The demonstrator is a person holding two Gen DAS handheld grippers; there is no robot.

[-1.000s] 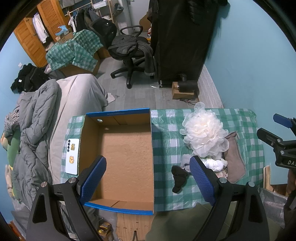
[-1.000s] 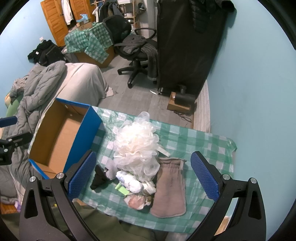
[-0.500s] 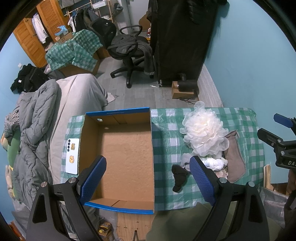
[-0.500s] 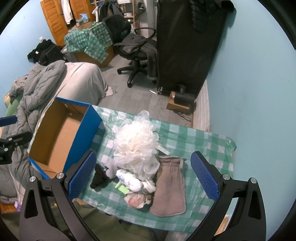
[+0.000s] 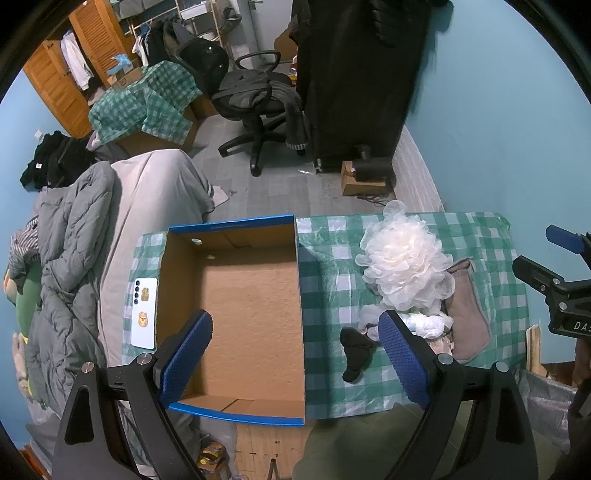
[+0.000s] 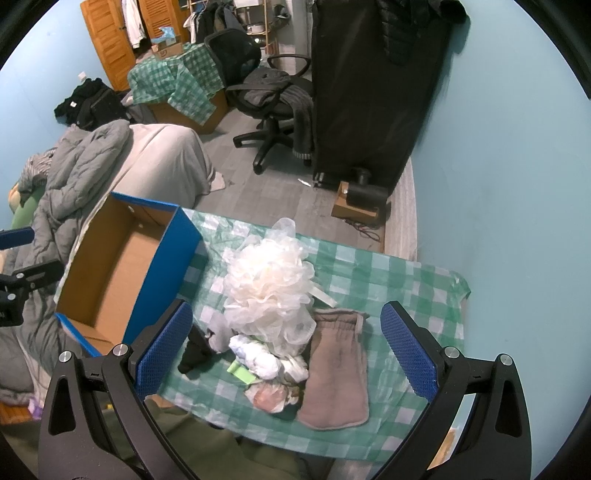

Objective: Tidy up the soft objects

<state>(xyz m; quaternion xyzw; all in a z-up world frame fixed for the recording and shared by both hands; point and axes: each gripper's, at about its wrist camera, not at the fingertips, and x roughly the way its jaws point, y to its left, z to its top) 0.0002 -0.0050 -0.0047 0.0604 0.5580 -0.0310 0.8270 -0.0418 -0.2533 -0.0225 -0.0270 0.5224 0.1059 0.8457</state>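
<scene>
Soft pile point(image 6: 280, 332) beside empty box point(image 5: 236, 295), both tools point(image 5: 295, 354) point(image 6: 286, 349) wide above.

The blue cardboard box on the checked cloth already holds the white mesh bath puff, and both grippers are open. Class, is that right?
Not quite. The blue cardboard box is empty; the white mesh bath puff lies beside it on the green checked cloth, as the left wrist view shows. Both the left gripper and right gripper are open.

Domestic bedroom: bed with grey quilt point(image 5: 70, 236), wooden wardrobe doors point(image 5: 59, 70), clothes rail point(image 5: 155, 26), office chair point(image 5: 258, 103), desk under checked cloth point(image 5: 480, 236).
</scene>
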